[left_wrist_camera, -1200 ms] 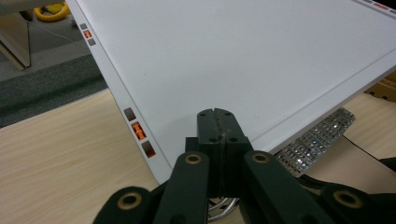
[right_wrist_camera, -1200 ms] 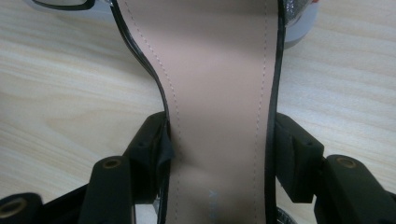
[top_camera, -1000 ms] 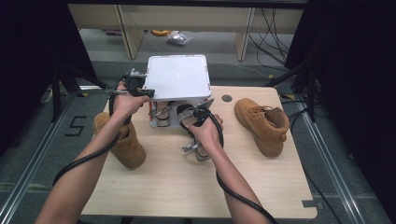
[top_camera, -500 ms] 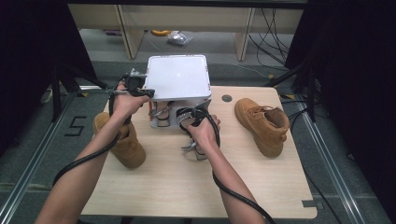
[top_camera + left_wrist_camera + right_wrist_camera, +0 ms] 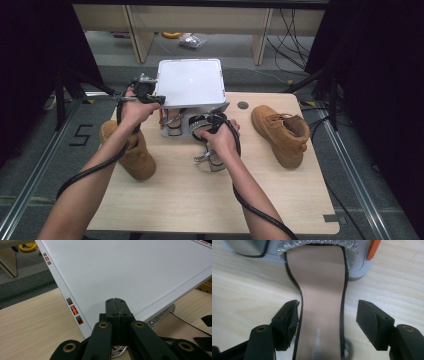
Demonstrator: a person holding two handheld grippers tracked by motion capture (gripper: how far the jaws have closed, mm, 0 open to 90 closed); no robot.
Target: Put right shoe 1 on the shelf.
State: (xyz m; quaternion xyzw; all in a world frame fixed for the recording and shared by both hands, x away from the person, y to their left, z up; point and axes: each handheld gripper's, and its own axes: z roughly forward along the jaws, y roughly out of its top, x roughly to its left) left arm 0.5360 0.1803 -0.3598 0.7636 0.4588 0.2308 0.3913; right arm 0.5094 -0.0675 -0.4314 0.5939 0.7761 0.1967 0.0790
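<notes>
Right tool [image 5: 327, 322] hangs over a dressy sandal [image 5: 322, 302], its jaws spread wide after opening further just now; the insole runs between them, and the left pad sits at the sandal's edge while the right pad stands clear, so nothing is gripped. That sandal lies on the desk [image 5: 165, 200] with its sparkly front strap pushed under the edge of a white box [image 5: 190, 82]. It looks light, with a fairly stiff sole and thin, floppy straps; the smooth insole may slip, so a pinch across the narrow waist of the sole, edge to edge, seems the safest hold. Left tool [image 5: 116, 315] is fully closed with nothing between its jaws, resting by the box's tilted white lid, near the row of orange marks on its rim. Counting: one sandal by the right hand [image 5: 217, 140], what looks like a second tucked under the box [image 5: 172, 122], two tan boots [image 5: 280, 132], one white box.
</notes>
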